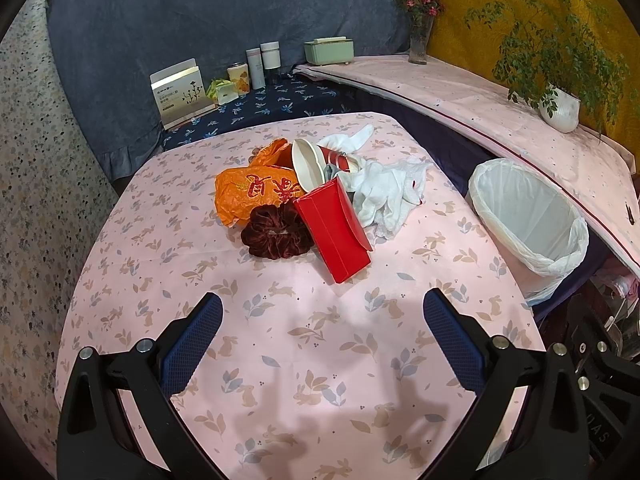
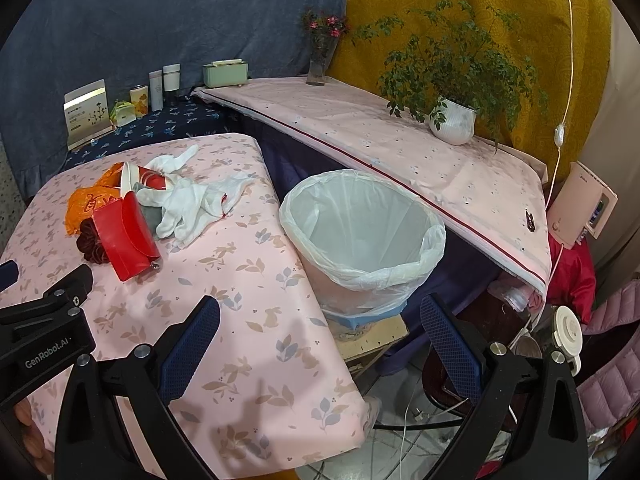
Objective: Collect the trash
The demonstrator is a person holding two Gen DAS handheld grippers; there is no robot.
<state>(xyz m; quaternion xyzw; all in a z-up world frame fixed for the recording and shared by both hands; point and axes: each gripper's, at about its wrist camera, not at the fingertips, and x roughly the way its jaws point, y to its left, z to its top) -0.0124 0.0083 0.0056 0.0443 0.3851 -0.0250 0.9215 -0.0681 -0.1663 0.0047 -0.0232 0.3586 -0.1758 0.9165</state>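
Cup (image 1: 320, 162) half-buried: base lost under the white cloth (image 1: 390, 196), red box (image 1: 334, 226) covers its lower rim. Grey scrap (image 2: 149, 213) peeks out btwn box and cloth, can't tell what it is. Orange bag (image 1: 248, 192) print partly creased, unreadable; in right view the box blocks most of it. Scrunchie (image 2: 90, 246) mostly behind box in right view. Bin (image 2: 362, 232) bottom not visible, liner hides inside. Card (image 1: 180, 94) text too small to read. Left gripper (image 2: 44, 312) cut off by the frame edge in right view, fingers out of shot there. Stuff under the shelf (image 2: 400, 136), dark, indistinct.
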